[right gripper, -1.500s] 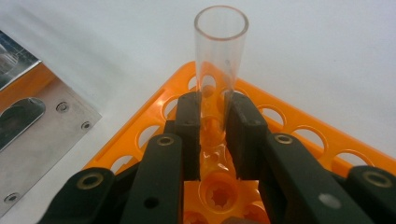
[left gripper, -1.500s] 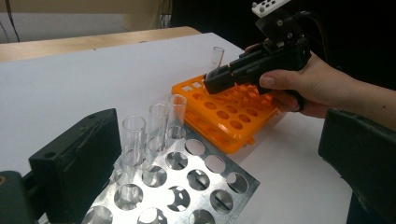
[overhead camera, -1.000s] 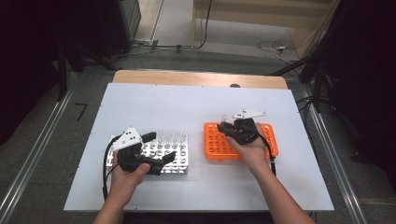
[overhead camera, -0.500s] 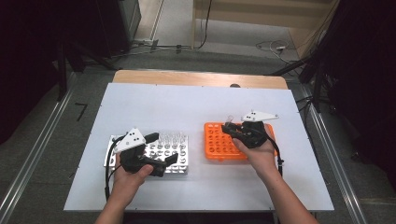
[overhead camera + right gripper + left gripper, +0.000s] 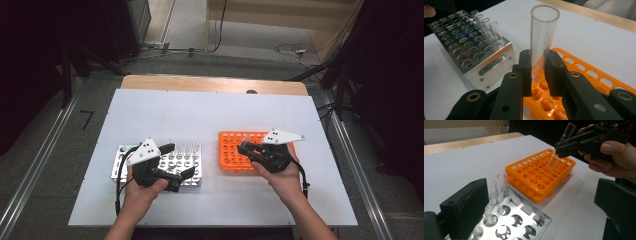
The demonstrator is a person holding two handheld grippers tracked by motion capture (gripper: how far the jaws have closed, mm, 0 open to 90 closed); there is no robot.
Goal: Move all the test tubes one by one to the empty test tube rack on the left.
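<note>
At the near edge of the white table (image 5: pixel 210 115), the left gripper (image 5: pixel 181 161) hovers over the metal rack (image 5: pixel 192 179), jaws spread and grasping nothing; a few clear tubes (image 5: pixel 502 185) stand at its far corner. The right gripper (image 5: pixel 246 148), clenched on a glass test tube (image 5: pixel 541 42), has drifted rightward and slightly up within the last second and now holds the tube tilted above the orange rack (image 5: pixel 231 159), its lower end just over the holes. Every orange-rack hole on view appears empty, suggesting the tube is about to be seated there. Beyond, the table's wooden edge (image 5: pixel 210 84) runs bare.
</note>
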